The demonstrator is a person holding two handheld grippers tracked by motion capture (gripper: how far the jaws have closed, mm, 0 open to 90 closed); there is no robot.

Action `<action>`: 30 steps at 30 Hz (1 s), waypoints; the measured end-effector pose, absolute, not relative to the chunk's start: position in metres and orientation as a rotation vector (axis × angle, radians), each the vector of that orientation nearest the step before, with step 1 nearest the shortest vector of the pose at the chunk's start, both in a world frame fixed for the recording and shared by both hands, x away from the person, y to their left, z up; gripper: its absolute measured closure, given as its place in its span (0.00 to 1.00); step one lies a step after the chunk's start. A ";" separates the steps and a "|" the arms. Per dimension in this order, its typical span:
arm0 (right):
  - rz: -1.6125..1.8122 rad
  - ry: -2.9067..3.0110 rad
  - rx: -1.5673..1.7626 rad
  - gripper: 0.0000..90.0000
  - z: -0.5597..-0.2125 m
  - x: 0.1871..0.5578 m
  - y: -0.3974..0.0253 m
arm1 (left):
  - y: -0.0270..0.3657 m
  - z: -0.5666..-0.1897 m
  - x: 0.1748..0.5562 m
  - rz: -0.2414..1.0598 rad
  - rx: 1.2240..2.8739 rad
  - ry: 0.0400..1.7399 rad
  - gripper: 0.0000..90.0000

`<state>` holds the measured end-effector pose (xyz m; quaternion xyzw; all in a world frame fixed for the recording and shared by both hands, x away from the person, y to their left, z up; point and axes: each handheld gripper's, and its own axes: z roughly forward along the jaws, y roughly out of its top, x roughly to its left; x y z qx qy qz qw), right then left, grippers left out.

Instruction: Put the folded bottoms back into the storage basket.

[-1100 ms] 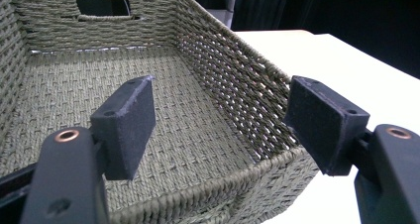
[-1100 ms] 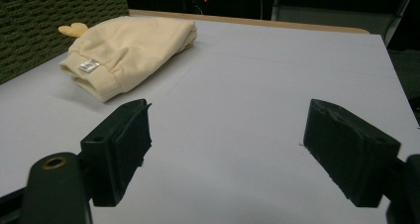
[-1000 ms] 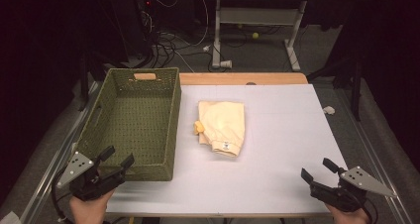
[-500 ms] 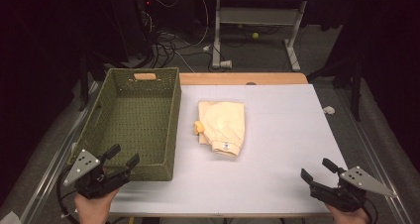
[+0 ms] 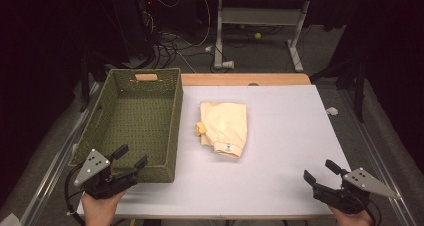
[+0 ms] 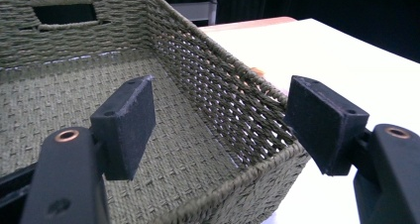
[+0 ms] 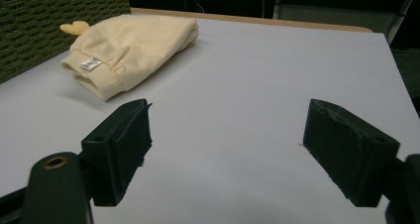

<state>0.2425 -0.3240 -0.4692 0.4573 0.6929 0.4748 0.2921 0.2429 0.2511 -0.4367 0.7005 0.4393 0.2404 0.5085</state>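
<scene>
Left gripper (image 5: 132, 158) shifted slightly right since earlier, fingers spread wide, empty, straddling the near right corner of the green woven rectangular basket (image 5: 125, 118). White rectangular counter (image 5: 285, 131) carries basket at left and folded cream knit garment (image 5: 226, 127) mid-counter, just beside basket's right wall. Right gripper (image 5: 320, 172) at near right edge, fingers spread, empty, well apart from garment.

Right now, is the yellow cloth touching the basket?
Apart. The high view shows white table between the cloth and the basket.
</scene>
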 end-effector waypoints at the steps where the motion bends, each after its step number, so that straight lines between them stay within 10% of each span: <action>1: 1.267 1.844 1.219 0.22 -0.469 0.242 -0.324 | 0.250 -0.437 0.243 0.580 1.692 1.056 0.29; 30: 1.269 1.847 1.217 0.22 -0.469 0.242 -0.325 | 0.215 -0.427 0.252 0.463 1.710 0.958 0.29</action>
